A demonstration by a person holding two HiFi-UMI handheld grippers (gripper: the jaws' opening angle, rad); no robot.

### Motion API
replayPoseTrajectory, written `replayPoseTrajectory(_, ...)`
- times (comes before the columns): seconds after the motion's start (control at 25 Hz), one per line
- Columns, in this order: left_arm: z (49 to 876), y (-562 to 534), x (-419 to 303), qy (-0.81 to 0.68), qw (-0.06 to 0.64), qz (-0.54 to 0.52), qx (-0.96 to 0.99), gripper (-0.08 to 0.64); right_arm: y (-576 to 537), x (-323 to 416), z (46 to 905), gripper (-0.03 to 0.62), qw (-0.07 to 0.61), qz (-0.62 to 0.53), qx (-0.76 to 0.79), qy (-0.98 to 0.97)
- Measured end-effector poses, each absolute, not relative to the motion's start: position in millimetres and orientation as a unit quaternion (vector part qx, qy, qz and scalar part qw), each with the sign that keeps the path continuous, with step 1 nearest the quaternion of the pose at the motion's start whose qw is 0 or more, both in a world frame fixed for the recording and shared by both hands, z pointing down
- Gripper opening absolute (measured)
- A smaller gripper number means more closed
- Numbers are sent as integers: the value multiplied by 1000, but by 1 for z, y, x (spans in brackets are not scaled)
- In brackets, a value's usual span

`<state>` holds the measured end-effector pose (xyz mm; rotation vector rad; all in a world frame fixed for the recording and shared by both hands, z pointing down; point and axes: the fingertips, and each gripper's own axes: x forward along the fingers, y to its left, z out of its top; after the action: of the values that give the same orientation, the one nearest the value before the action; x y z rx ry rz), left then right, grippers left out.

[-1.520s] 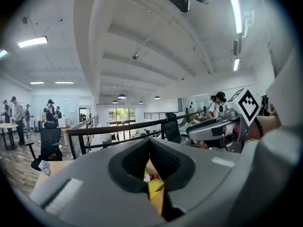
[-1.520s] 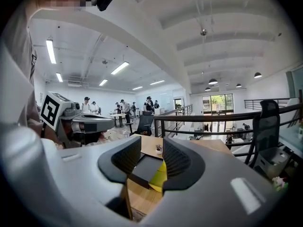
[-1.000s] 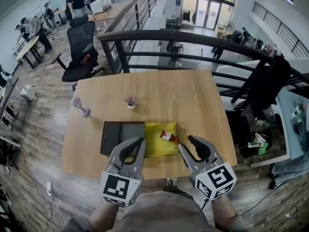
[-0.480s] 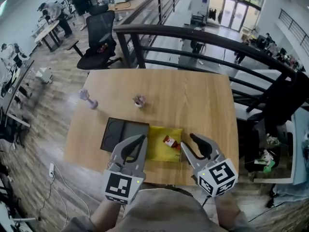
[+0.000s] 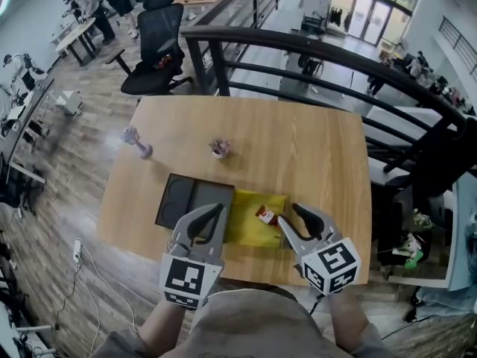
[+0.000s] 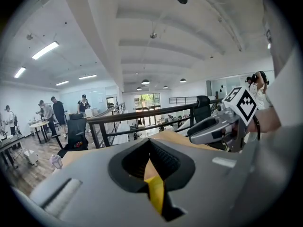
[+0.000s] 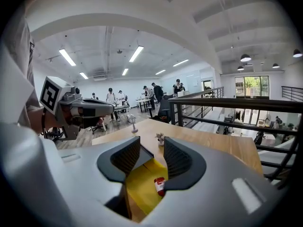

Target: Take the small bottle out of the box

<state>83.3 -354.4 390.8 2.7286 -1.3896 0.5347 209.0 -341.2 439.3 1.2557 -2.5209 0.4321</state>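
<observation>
1. Head view – the small bottle [image 5: 265, 215], red-labelled, sits inside the yellow box [image 5: 250, 226] toward its right side, on the wooden table [image 5: 298, 148] near the edge closest to me.
2. A dark flat tray [image 5: 190, 200] lies just beside the box on its left.
3. I hold the right gripper [image 5: 289, 215] just right of the bottle, tips pointing over the box edge.
4. In the right gripper view its jaws stand apart and are opening – the bottle [image 7: 160, 185] shows below the gap, on the yellow box [image 7: 137, 186], with no pad pressing on it.
5. The left gripper [image 5: 216, 213] hovers over the seam between tray and box.
6. In the left gripper view its jaws meet at the tips with nothing between them; a sliver of yellow shows through the slot behind.
7. Farther out on the table stand a small potted ornament [image 5: 220, 148] and a pale purple object [image 5: 137, 142], well apart from the box.
</observation>
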Motion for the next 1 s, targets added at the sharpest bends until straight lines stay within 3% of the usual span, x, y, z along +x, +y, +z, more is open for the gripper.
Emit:
replayPoseTrajectory(0.12, 406, -356, 84, -429, 29, 193, 882, 1, -344, 195, 457, 201, 170, 159, 408, -883)
replayPoseTrajectory(0.52, 465, -362, 82, -405, 41, 250, 878, 2, -363, 176, 548, 207, 271, 217, 375, -860)
replayPoseTrajectory(1.0, 549, -368, 70, -379, 101, 305, 868, 0, -382, 173, 666, 213, 391, 289, 370, -792)
